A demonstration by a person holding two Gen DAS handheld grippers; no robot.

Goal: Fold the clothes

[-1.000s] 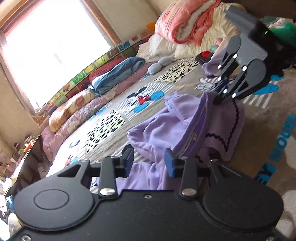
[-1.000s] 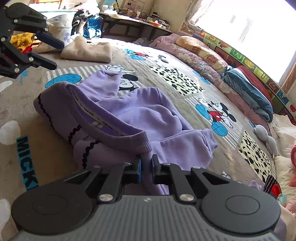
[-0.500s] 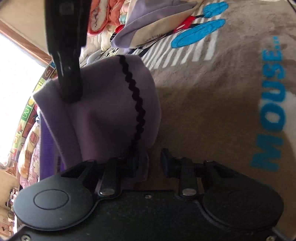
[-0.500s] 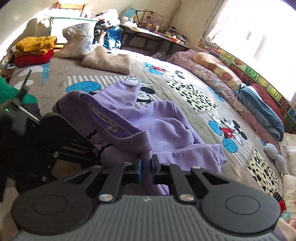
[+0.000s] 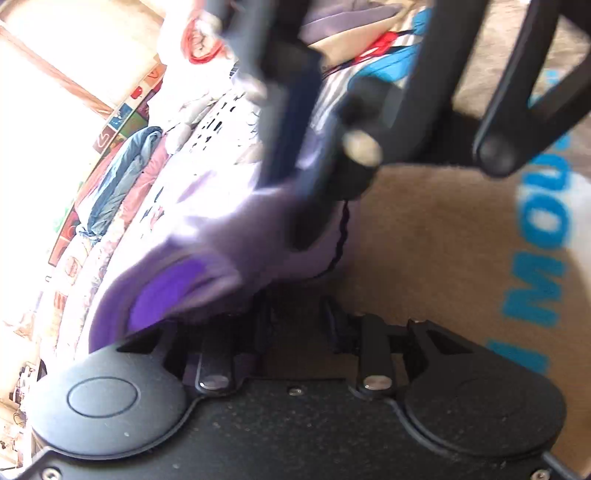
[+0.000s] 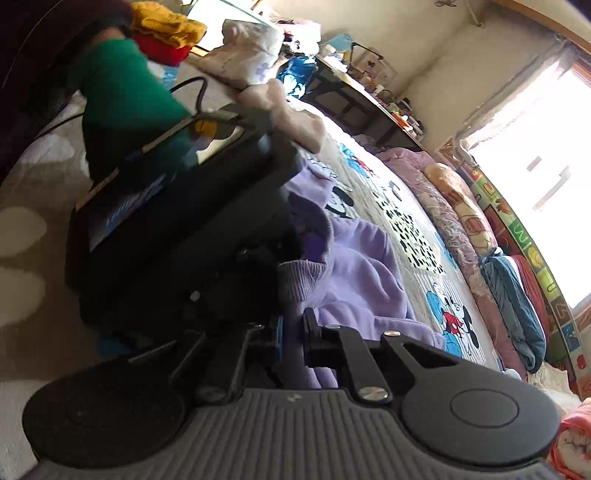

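Purple sweatshirt [image 6: 354, 273] lies crumpled on the bed [image 5: 443, 236], on the grey cartoon-print blanket, with the ribbed hem lifted off the rest of the pile.

Right tool [image 6: 293, 334]: jaws clamped on purple fabric, which runs straight down between them; the ribbed hem stands bunched just above. It probably holds that edge up so the garment can be pulled flat.

Left tool [image 5: 297, 319]: low over the blanket at the black-trimmed edge of the sweatshirt, jaws opening. Fabric drapes over its left finger [image 5: 216, 354], but the gap between the jaws looks empty, with blanket showing through. So not gripping; judged to be lining up for a second pinch on the trim edge.

The two tools sit very close. In the left wrist view the right tool's linkage crosses the top of the frame, blurred; in the right wrist view the left tool's body blocks the left half, with a green sleeve [image 6: 122, 92] behind it. Close spacing fits two grips on one edge, which then get spread apart.

Risk: left tool closes on blanket instead of cloth, or the linkages knock together.

Folded yellow and red knits [image 6: 166, 33] are stacked at the far end, likely finished items.
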